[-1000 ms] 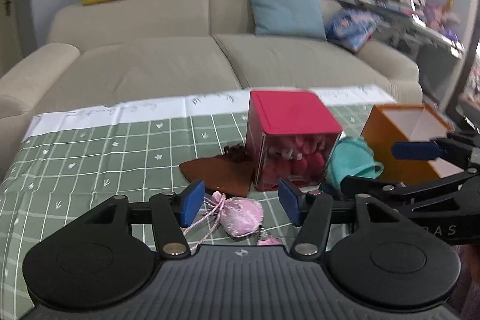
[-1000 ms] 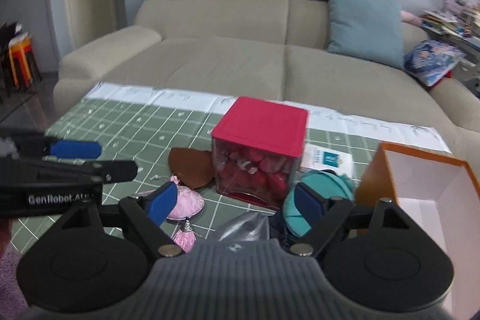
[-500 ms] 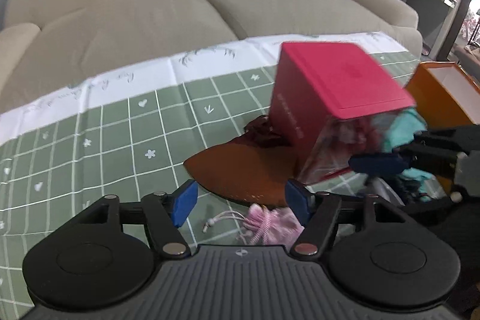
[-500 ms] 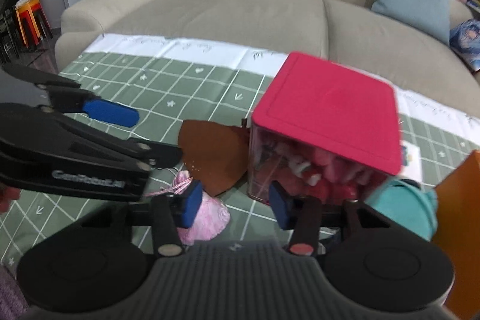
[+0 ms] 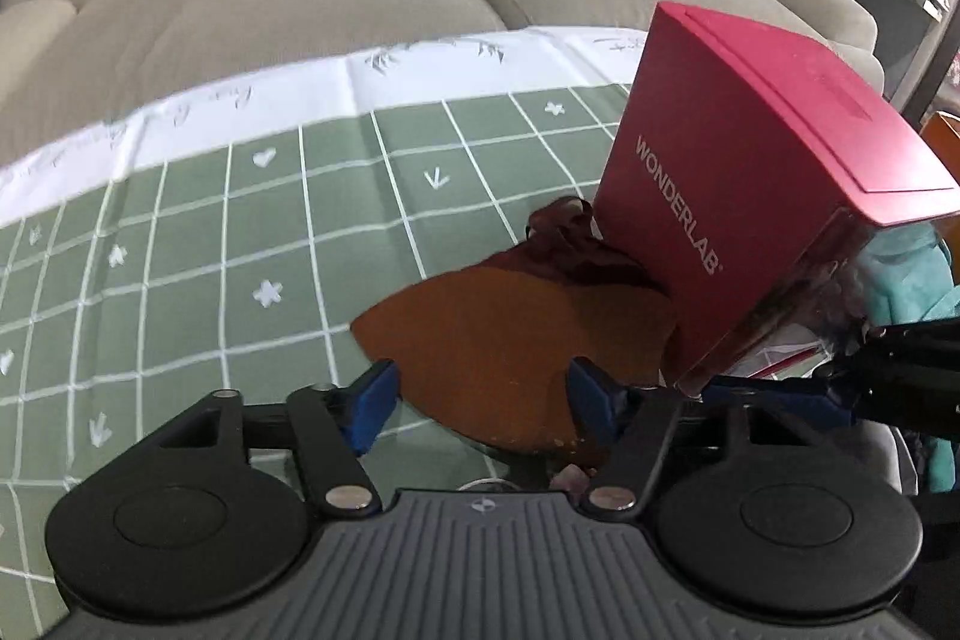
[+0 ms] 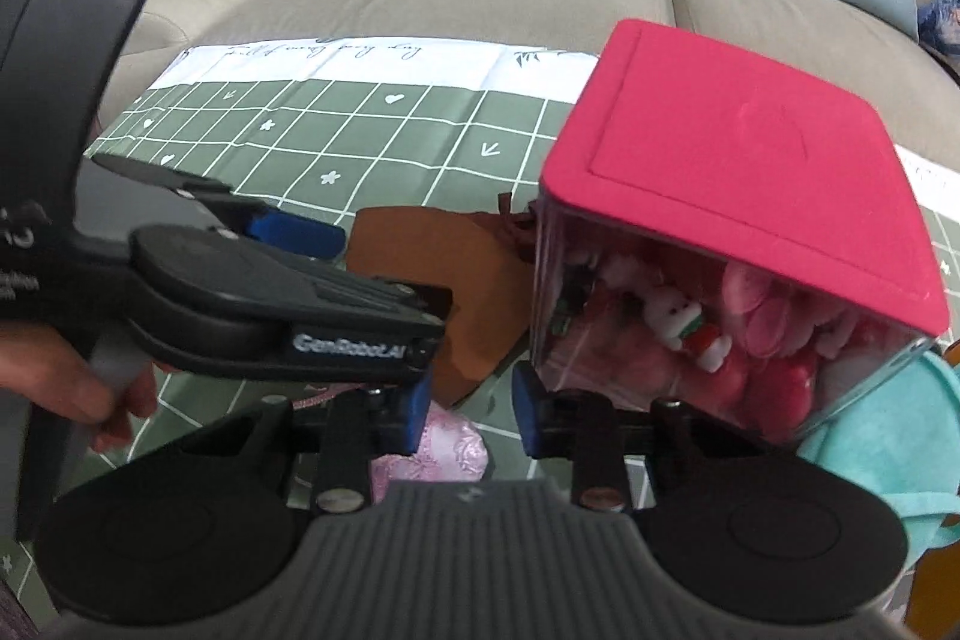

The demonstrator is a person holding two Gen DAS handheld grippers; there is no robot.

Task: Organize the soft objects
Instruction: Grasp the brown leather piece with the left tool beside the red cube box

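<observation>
Jaws on your left gripper (image 5: 480, 394) are spread wide with nothing between them; the brown drawstring pouch (image 5: 516, 340) lies flat on the green checked tablecloth (image 5: 240, 250) directly ahead of and between the blue pads, its gathered neck pointing away toward the red-lidded clear box (image 5: 750, 196). That box, printed WONDERLAB on its side, stands just right of your left jaw line, and its near corner overlaps the pouch's right edge.

Your right gripper (image 6: 471, 415) is also released, gap unfilled. Just below its left pad sits the pink satin pouch (image 6: 444, 451), partly hidden by the gripper body. The clear box (image 6: 720, 244), filled with small pink and red plush toys, sits ahead and to the right of your right jaws. A teal cloth item (image 6: 888, 448) is tucked against the box's right side. Your left gripper crosses the right view from the left, above the brown pouch (image 6: 432, 280).
</observation>
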